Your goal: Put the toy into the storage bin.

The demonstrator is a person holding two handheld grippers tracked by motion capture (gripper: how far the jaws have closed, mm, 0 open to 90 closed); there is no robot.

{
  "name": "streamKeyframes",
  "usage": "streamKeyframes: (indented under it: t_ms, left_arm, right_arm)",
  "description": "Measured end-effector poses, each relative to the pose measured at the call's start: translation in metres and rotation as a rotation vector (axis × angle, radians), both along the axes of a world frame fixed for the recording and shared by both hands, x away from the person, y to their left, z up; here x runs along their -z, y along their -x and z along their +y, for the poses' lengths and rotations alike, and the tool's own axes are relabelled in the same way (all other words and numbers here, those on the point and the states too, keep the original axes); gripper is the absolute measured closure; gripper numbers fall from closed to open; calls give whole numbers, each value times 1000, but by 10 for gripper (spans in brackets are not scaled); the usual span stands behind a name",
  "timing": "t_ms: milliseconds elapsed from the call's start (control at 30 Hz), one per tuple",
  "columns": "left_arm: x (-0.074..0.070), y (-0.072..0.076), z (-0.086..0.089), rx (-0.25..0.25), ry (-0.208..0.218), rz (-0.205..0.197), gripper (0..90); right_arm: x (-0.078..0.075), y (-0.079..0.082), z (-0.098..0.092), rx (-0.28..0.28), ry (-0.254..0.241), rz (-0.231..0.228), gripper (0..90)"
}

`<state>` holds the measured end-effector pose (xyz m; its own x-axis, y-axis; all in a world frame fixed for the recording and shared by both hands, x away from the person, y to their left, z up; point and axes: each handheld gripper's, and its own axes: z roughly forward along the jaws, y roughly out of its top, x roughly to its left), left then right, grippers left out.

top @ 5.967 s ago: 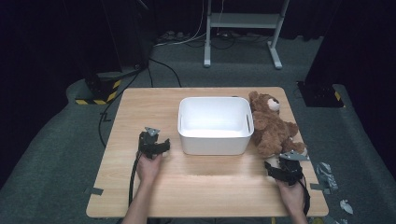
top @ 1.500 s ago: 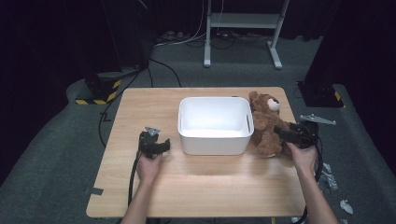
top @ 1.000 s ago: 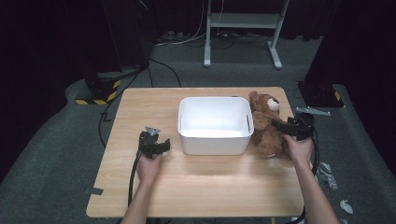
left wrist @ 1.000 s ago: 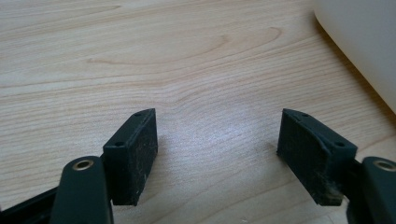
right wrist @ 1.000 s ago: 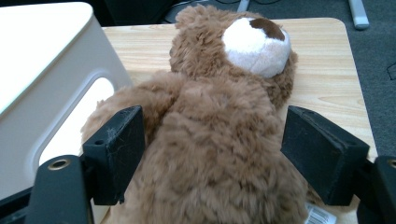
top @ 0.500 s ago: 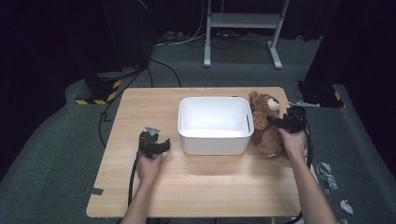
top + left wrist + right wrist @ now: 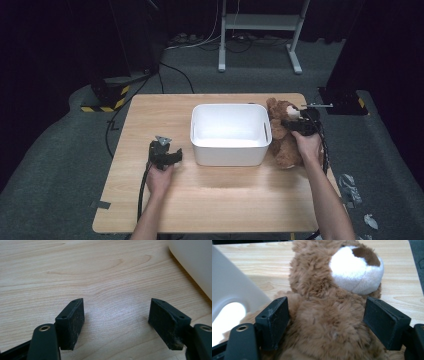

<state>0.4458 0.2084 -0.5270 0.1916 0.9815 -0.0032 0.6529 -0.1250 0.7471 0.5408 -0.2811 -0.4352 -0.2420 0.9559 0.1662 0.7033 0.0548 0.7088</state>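
Note:
A brown teddy bear [image 7: 283,136] with a white snout lies on the wooden table just right of a white plastic bin [image 7: 229,133]. My right gripper [image 7: 295,124] is over the bear, open, with its jaws on either side of the bear's body [image 7: 324,322] below the snout [image 7: 355,270]. The bin's handle cut-out [image 7: 227,315] shows at the left of the right gripper view. My left gripper [image 7: 169,155] rests low on the table to the left of the bin, open, with only bare wood [image 7: 115,310] between its pads.
The bin wall [image 7: 195,262] stands close at the right of the left gripper's jaws. The table's right edge [image 7: 320,145] runs just beyond the bear. A metal stand [image 7: 260,30] and cables lie on the floor behind the table.
My right gripper has moved from the table's front right corner up and left onto the bear, its open jaws now straddling the body. The left gripper has stayed put.

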Motion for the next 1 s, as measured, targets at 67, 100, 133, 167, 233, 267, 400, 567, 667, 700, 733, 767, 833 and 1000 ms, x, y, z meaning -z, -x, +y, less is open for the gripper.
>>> streamKeyframes:
  t_ms: [67,100,133,167,233,267,400,567,667,700,733,767,833,1000]
  left_arm:
    - [0,0,0,0,0,0,287]
    - [0,0,0,0,0,0,287]
    - [0,0,0,0,0,0,287]
    - [0,0,0,0,-1,0,287]
    - [0,0,0,0,0,0,287]
    - [0,0,0,0,0,0,287]
    - [0,0,0,-2,4,0,287]
    - [0,0,-1,-6,6,0,287]
    - [0,0,-1,-6,6,1,287]
    - [0,0,-1,-6,6,1,287]
    - [0,0,-1,-6,6,1,287]
    - [0,0,-1,-5,5,0,287]
    - [0,0,-1,-5,5,0,288]
    - [0,0,-1,-6,5,0,287]
  right_arm:
    - [3,-4,1,5,11,13,204]
    - [4,-7,2,8,16,20,202]
    - [4,-9,3,5,17,29,201]
    - [5,-11,3,10,10,35,201]
    - [7,-13,3,18,1,42,201]
    - [9,-14,3,18,1,48,199]
    - [15,-18,2,8,-18,81,183]
    - [24,-22,3,-13,-35,125,151]
    - [27,-23,6,-13,-34,151,148]
    - [28,-23,6,-22,-25,156,149]
    - [29,-23,7,-29,-14,159,151]
    - [29,-23,7,-32,-8,162,154]
    - [30,-24,7,-35,-4,166,166]
    - [30,-23,6,-50,14,191,288]
